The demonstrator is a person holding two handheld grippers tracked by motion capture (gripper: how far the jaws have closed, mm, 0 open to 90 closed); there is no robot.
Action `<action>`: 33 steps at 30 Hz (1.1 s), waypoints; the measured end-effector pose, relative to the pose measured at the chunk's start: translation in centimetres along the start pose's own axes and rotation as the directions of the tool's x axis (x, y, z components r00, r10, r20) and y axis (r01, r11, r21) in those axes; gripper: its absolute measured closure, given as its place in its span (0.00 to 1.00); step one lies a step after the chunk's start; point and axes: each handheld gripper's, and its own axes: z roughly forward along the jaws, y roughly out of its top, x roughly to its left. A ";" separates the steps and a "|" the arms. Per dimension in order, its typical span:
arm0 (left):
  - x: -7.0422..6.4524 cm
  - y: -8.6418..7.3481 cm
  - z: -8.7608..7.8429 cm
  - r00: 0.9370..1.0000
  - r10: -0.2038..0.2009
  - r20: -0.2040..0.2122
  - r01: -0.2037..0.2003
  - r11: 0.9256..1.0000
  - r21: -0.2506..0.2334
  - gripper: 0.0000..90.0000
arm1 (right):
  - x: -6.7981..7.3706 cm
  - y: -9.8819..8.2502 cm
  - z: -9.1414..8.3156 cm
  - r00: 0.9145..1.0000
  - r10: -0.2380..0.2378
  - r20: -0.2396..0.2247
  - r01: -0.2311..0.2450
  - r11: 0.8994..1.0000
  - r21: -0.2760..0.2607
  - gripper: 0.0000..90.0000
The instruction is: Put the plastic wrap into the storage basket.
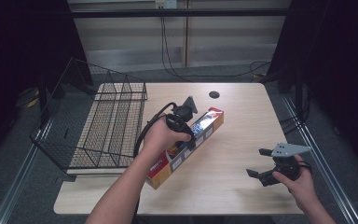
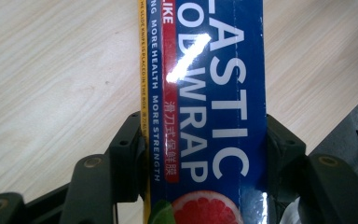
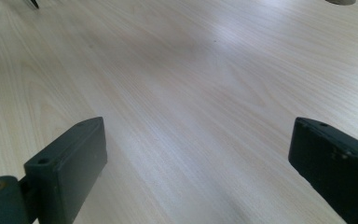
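- The box (image 2: 205, 112) of food wrap sits between the jaws of the left gripper (image 2: 205, 154): in the left gripper view one black jaw presses its yellow edge and the other its far blue edge, so the jaws are closed on it across its width.
- From the high view the left gripper (image 1: 184, 126) grips the box (image 1: 186, 149) near its middle, with the hand (image 1: 161, 135) coming over from the rack side.
- The box lies slantwise over the table (image 1: 233, 186), one end toward the person and the other toward the far right; whether it rests on the wood or is lifted off it cannot be told.
- Its look: long and narrow, blue on the face, with large white letters, a red strip carrying some white characters, a yellow side panel with small print, and a cut pink citrus fruit at the near end (a glare streak crosses the lettering).
- In the high view its side panel is yellow and red with pale label patches.
- The right gripper (image 1: 263, 163) is held over the near right part of the table, well apart from the box, jaws spread wide with nothing between them; the right gripper view shows bare wood between its two jaws (image 3: 196, 154).
- A wire rack (image 1: 107, 121) stands at the table's left, just beside the box's near end.
- A small dark disc (image 1: 214, 94) lies by the far edge.
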 end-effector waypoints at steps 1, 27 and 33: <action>0.2 0.0 -0.2 1.000 0.004 0.001 -0.004 1.000 0.002 0.48 | 0.0 0.0 0.0 1.000 -0.002 -0.002 0.002 1.000 0.002 0.05; 2.3 -0.8 -5.1 0.995 -0.089 -0.050 0.087 0.995 -0.040 0.48 | 0.3 0.1 -0.2 1.000 -0.008 0.001 0.008 1.000 -0.010 0.05; 2.9 -1.0 -6.0 0.993 -0.105 -0.063 0.103 0.994 -0.030 0.48 | 0.3 0.1 -0.2 1.000 -0.008 0.000 0.008 1.000 -0.011 0.05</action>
